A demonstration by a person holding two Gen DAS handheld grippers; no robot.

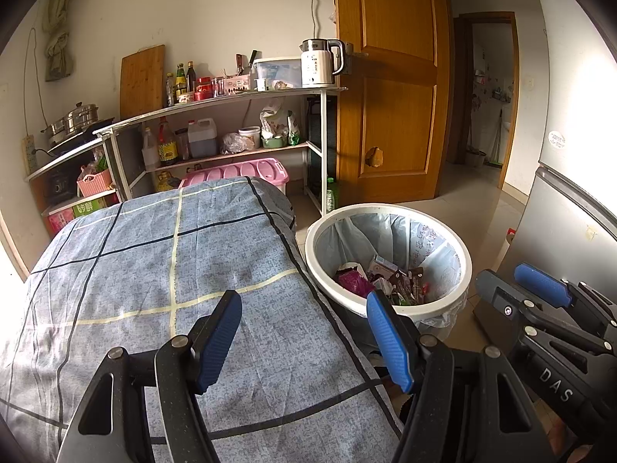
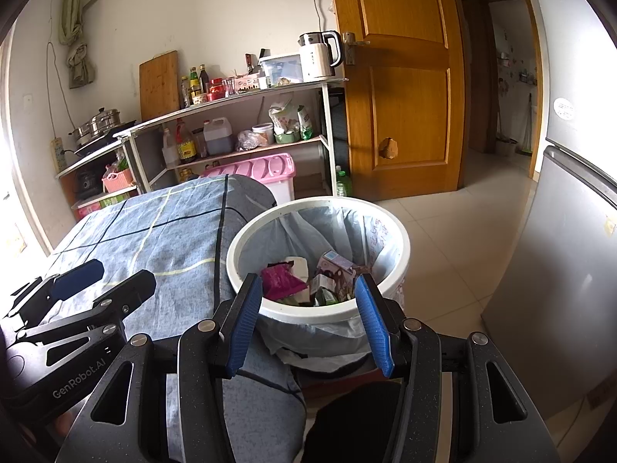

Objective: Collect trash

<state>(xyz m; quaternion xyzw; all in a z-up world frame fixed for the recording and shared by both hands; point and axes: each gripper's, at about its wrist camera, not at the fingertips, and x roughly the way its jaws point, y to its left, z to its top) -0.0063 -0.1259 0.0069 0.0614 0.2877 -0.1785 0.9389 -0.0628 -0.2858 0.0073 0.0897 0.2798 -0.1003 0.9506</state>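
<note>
The white trash bin (image 2: 389,227) stands on the floor straight ahead of the right gripper (image 2: 306,316), its near rim showing between the two blue pads; it is lined with a pale blue bag (image 2: 339,227) and holds wrappers at the bottom, among them a magenta packet (image 2: 279,279) and a small printed carton (image 2: 334,261); the right gripper's fingers stand wide apart with nothing between them; from the left gripper (image 1: 304,332) the same bin (image 1: 461,270) lies ahead and to the right, just beside the edge of the table, whose blue checked cloth (image 1: 154,262) spreads under and ahead of that tool; the left gripper's fingers are likewise spread, gripping nothing, and hover over the cloth; each tool shows at the other's side, near but apart; beyond the cloth stands a metal shelf rack (image 1: 324,146) with bottles and a white kettle (image 1: 318,63), a pink box (image 1: 250,171) beneath it; further right a wooden door (image 2: 401,88) stands, and a grey fridge (image 2: 570,270) rises right of the bin
</note>
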